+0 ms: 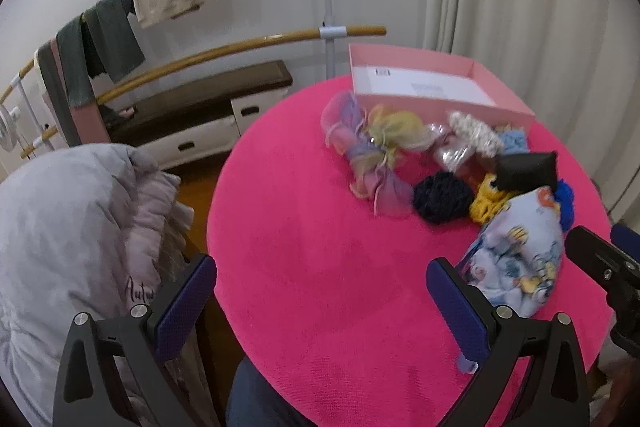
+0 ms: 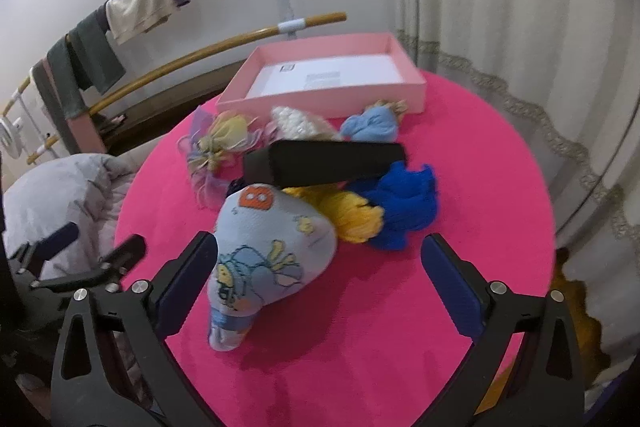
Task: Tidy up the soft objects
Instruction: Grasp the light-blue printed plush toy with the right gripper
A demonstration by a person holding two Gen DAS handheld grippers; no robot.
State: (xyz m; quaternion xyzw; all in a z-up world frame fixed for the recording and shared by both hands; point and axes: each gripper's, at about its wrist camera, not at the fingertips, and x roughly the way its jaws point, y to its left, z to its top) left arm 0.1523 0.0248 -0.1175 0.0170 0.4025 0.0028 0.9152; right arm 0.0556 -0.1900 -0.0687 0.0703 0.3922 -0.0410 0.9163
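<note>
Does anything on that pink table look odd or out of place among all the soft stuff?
Yes: a stiff black rectangular block lies tilted across the heap, propped on the yellow yarn bundle and blue yarn bundle. It looks hard-edged among soft things. The shallow pink cardboard box behind holds no soft things.

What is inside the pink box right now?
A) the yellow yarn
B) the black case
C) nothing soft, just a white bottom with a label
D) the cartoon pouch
C: the pink box shows only its white bottom and a label, while the soft things lie outside it on the pink cloth.
</note>
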